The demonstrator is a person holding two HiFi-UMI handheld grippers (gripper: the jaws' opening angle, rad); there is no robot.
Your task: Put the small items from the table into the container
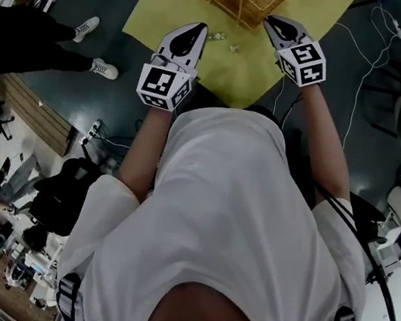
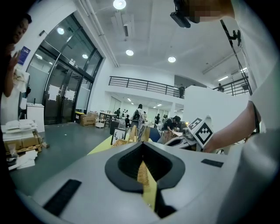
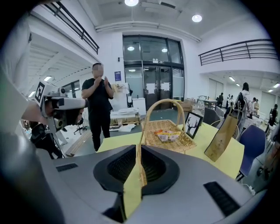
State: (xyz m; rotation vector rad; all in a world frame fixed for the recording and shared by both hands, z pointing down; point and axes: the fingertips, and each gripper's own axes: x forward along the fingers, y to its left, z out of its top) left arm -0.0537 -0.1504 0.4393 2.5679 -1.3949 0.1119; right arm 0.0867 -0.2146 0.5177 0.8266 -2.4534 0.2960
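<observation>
The step in hand is judged to be the approach to a further pick. Both claws are held above the near part of the yellow surface [image 1: 166, 4], and nothing is carried in either.

The left claw [image 1: 200, 27] is seen with its jaws brought together at the tips. Only a thin slit is left behind them, through which the surface shows, and nothing is gripped. The right claw [image 1: 269, 20] is likewise closed on nothing; through its slit only the surface and the basket handle are seen.

The container, a wicker basket [image 3: 173, 143] with a tall hoop handle, stands on the far part of the surface, ahead of the right claw. An orange and white packet [image 3: 167, 134] already lies in it.

Two things are left on the surface between the claws, on the near side of the basket. A small pale item [image 1: 219, 36] lies just beside the tip of the left claw, and a second small item [image 1: 234, 47] lies a little nearer and to its right. Their kind cannot be told at this size.

A framed deer picture [image 3: 193, 124] and a brown paper bag [image 3: 222, 139] stand to the right of the basket and are taken to be no part of the job.

The task is judged partly done. For the next move, the left claw would best be opened, lowered over the item beside it and closed gently, since so small a piece could easily be pushed aside. It would then be carried to the far side and let go over the basket, clear of the handle.
</observation>
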